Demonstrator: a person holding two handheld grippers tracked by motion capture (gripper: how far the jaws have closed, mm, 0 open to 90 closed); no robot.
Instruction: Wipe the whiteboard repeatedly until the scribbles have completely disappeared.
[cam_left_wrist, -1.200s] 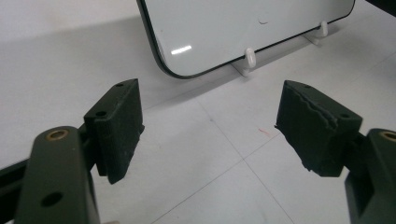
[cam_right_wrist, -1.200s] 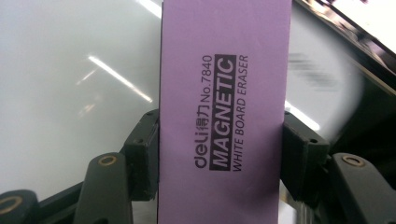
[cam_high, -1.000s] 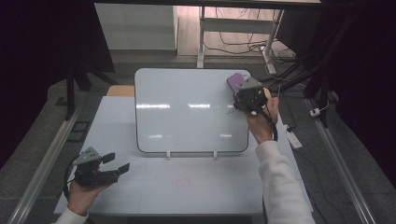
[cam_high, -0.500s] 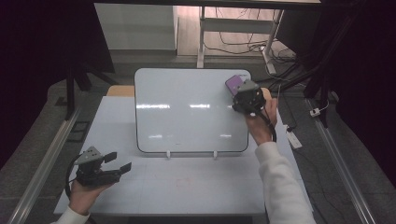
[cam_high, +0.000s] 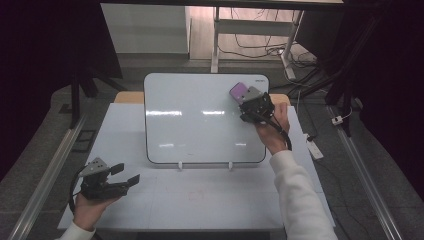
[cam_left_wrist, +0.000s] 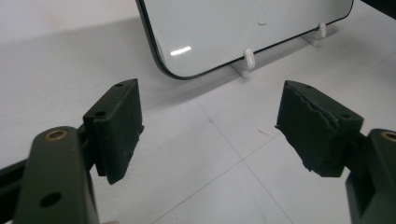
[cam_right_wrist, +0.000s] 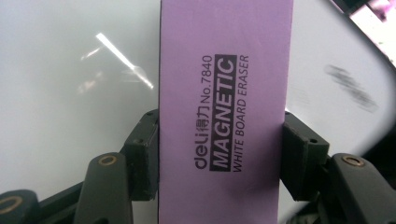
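White table (cam_high: 210, 200), one whiteboard (cam_high: 200, 120), one eraser (cam_right_wrist: 224, 93)

Dim room: grey floor (cam_high: 45, 135); white table (cam_high: 210, 200); metal frame (cam_high: 216, 35) behind; cables (cam_high: 260, 47) on floor; glare overhead.

Eraser (cam_right_wrist: 223, 112): a purple rectangular block, black print on its upper face reading "deli No.7840 MAGNETIC WHITE BOARD ERASER". It is clamped across its width between the two black jaws of the right tool (cam_high: 248, 98), long axis running away from the jaws. It sits at the whiteboard (cam_high: 200, 120), near that board's upper right corner. Board: white, dark-edged, rounded corners, propped tilted on the counter (cam_high: 200, 200) on small white feet. A faint smudged mark shows beside the eraser
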